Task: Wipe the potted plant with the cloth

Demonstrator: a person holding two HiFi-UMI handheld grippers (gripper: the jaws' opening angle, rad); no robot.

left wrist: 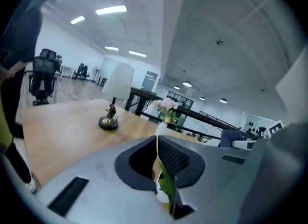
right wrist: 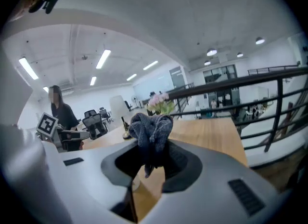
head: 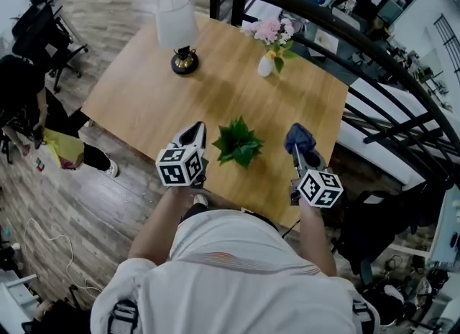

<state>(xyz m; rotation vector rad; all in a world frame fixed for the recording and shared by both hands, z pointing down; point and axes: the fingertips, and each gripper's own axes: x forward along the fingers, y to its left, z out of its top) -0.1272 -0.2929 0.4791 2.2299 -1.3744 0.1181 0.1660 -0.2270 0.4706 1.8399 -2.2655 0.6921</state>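
Observation:
The small green potted plant stands on the wooden table near its front edge, between my two grippers. My left gripper hovers just left of the plant, apart from it; in the left gripper view its jaws are shut to a thin slit, and a green leaf shows through the gap below them. My right gripper hovers right of the plant, shut on a bunched blue-grey cloth. In the right gripper view the cloth bulges up out of the closed jaws.
A white-shaded lamp stands at the table's far left and a white vase of pink flowers at the far middle. A black railing runs along the right side. Office chairs and a person are off to the left.

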